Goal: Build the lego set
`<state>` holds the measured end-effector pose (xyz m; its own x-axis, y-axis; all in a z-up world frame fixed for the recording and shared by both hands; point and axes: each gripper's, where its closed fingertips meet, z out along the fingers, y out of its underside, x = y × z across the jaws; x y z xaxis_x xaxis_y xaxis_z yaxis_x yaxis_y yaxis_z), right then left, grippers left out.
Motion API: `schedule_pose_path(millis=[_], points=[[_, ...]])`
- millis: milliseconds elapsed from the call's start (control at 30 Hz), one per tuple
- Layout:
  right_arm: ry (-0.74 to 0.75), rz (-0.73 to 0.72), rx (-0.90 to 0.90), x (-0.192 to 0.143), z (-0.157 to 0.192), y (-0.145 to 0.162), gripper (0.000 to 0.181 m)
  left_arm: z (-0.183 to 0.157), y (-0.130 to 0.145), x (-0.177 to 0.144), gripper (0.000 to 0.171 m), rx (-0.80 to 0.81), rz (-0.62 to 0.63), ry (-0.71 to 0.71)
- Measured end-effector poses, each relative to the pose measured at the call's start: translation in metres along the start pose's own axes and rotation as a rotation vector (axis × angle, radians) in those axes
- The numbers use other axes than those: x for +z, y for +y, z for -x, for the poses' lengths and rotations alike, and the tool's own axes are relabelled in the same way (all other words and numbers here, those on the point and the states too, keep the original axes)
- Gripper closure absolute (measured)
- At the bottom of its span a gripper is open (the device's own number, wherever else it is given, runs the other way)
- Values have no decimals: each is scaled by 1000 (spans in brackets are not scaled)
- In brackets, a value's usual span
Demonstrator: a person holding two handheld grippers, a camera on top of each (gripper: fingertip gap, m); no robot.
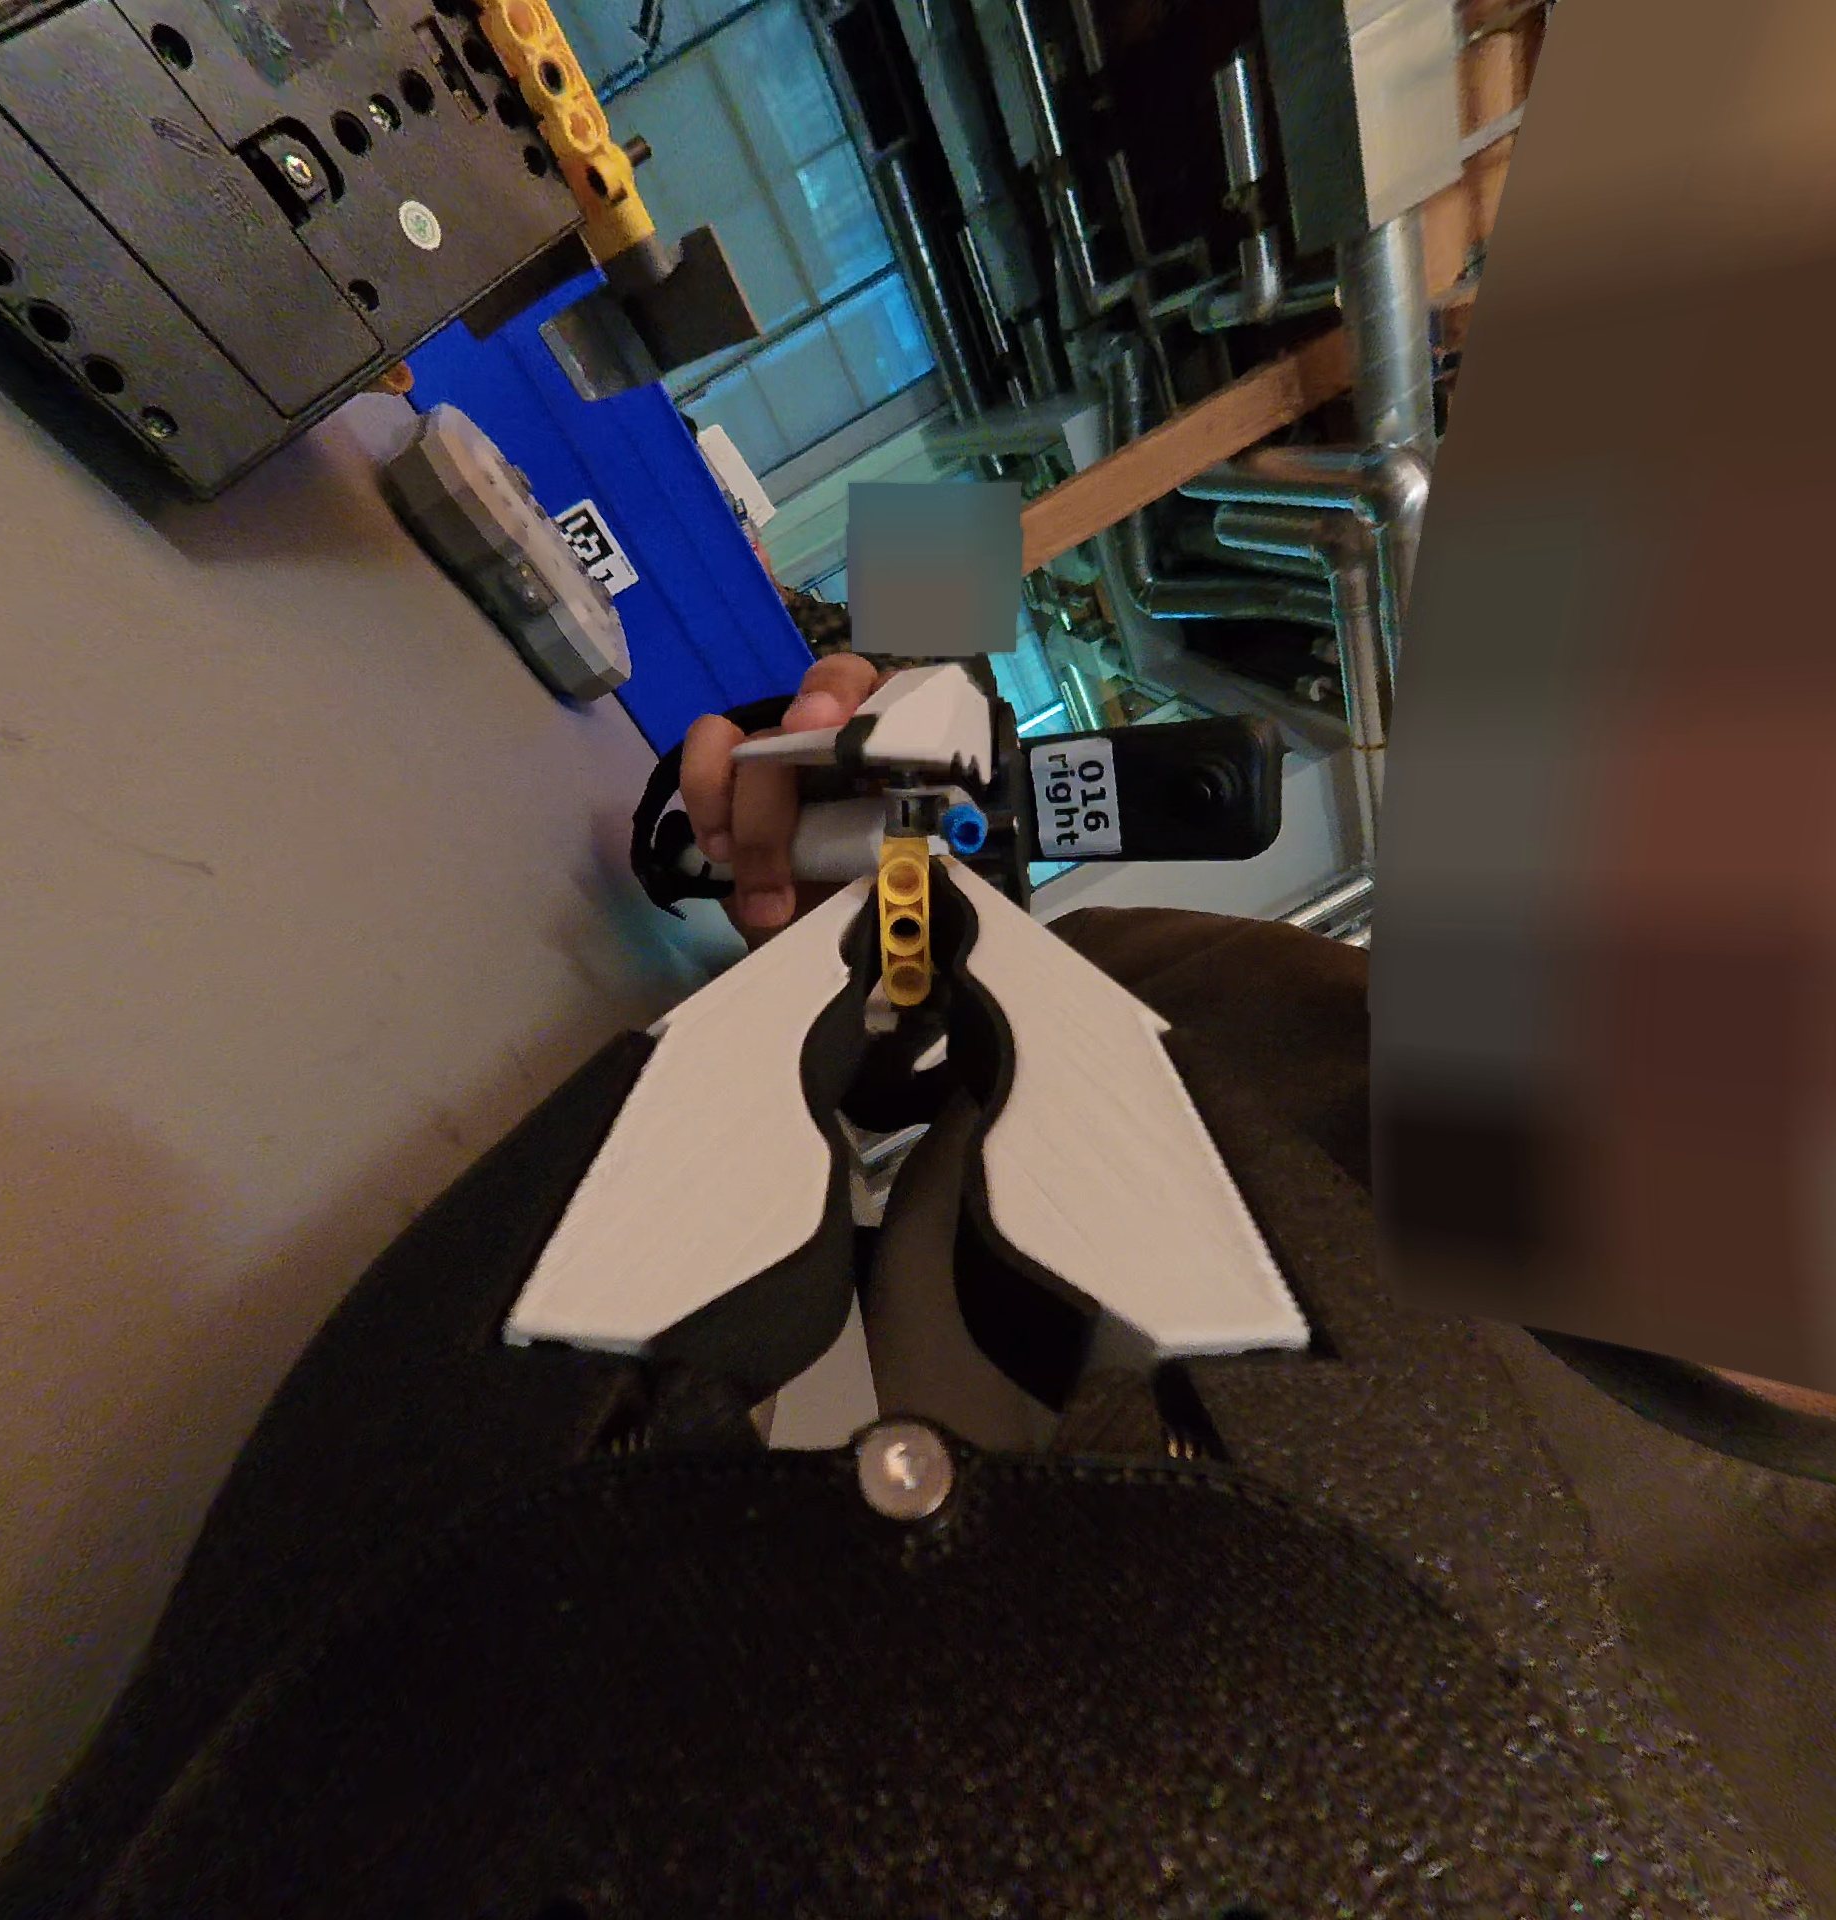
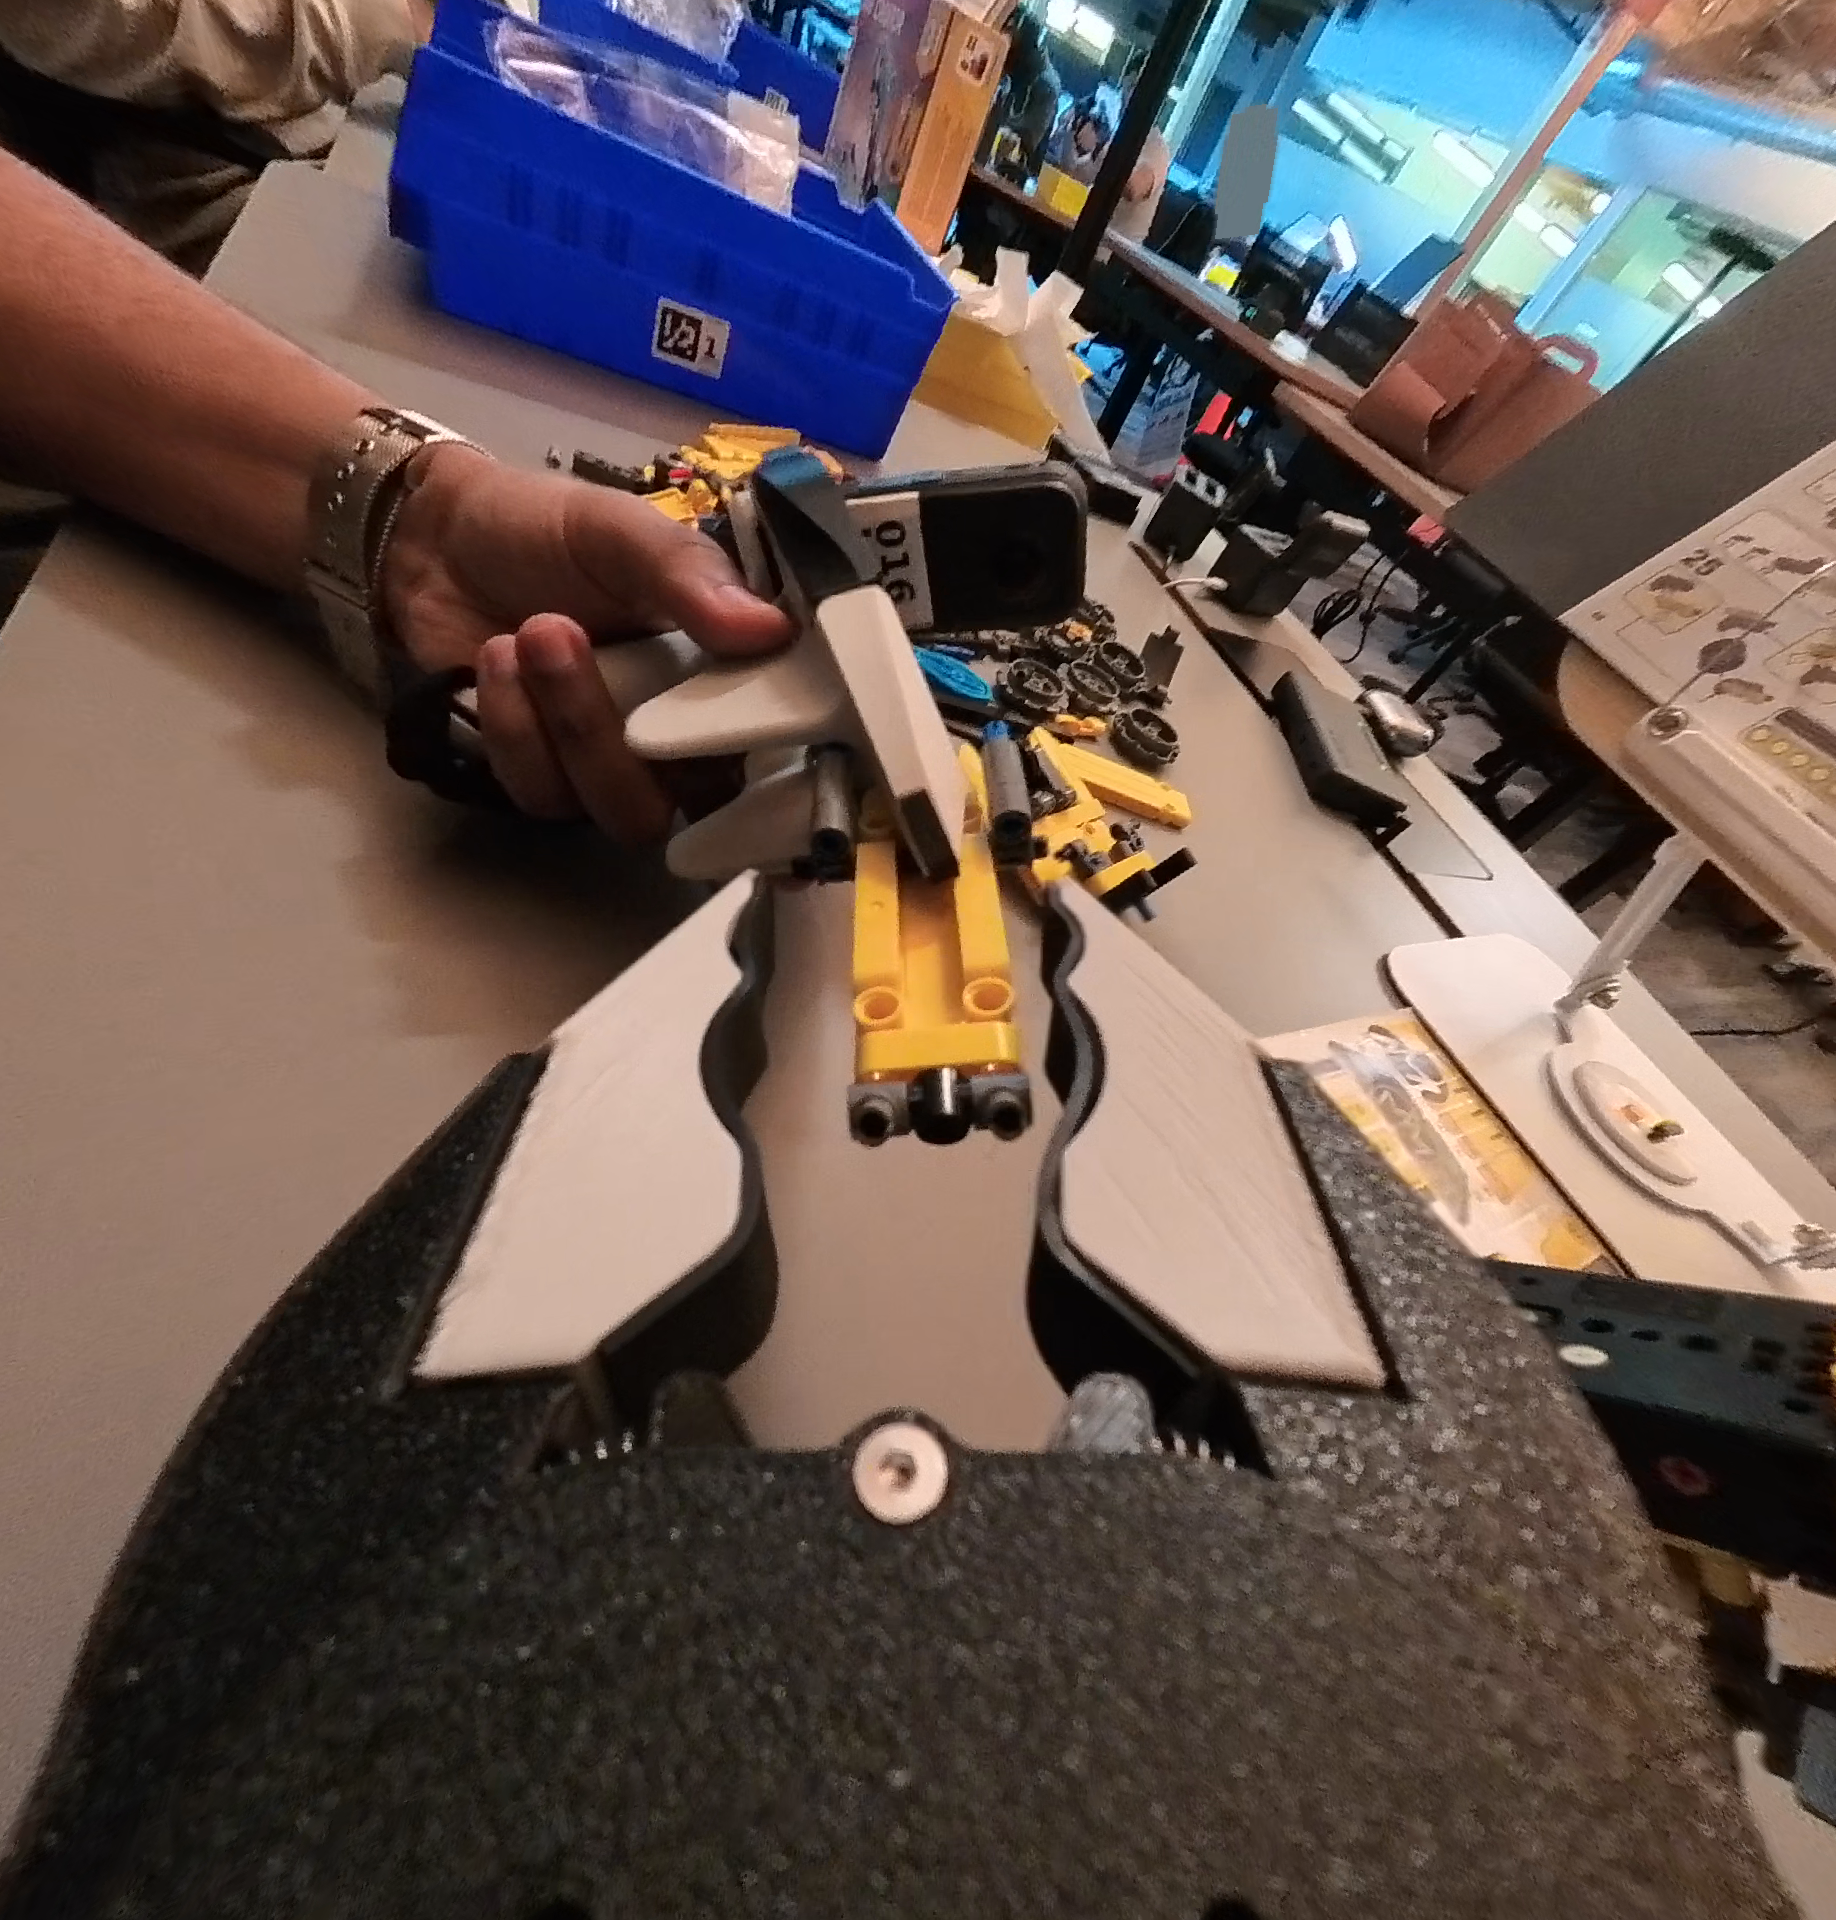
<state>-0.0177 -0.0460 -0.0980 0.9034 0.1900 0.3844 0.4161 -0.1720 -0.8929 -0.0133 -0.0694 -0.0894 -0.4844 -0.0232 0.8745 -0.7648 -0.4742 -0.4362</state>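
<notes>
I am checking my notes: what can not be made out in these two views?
- Left wrist view: a blur patch covers the right side.
- Right wrist view: the left gripper hides the far end of the yellow piece.
- Right wrist view: the right edge cuts the black block.
- Right wrist view: the loose parts are too small to count.

Blue bin (image 2: 623, 260), loose yellow bricks (image 2: 1101, 779), instruction booklet (image 2: 1745, 582), black wheels (image 2: 1080, 675)

Each gripper (image 2: 903, 935) has two white wedge fingers (image 2: 623, 1174) edged with wavy black pads, a speckled black base with a silver screw (image 2: 900, 1484), and a black camera (image 2: 1007, 551) bearing a white label, while the wrist wears a metal mesh watchband (image 2: 358, 520).
</notes>
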Motion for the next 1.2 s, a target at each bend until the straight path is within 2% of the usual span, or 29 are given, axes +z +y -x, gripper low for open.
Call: schedule_pose_path(millis=[200,433,733,767,833,933,1033,1200], points=[[56,-45,-81,-6,-5,-9,123,2,3,2,169,-5,15,-10],[43,-20,-140,-3,4,-9,139,2,7,4,170,10,40,-25],[18,-1,-122,-6,7,-9,141,0,12,7,168,9,61,-13],[20,0,-121,-7,6,-10,141,-1,12,7,159,9,61,-12],[21,-6,-102,-8,5,-12,141,0,11,6,129,-1,60,-17],[20,-25,-50,-12,-1,-14,141,-2,0,-1,109,28,24,-41],[8,-55,27,-17,-8,-17,142,-9,-18,-15,106,125,-35,-84],[-24,-97,131,-22,-14,-22,142,-24,-54,-45,106,380,-169,-212]])
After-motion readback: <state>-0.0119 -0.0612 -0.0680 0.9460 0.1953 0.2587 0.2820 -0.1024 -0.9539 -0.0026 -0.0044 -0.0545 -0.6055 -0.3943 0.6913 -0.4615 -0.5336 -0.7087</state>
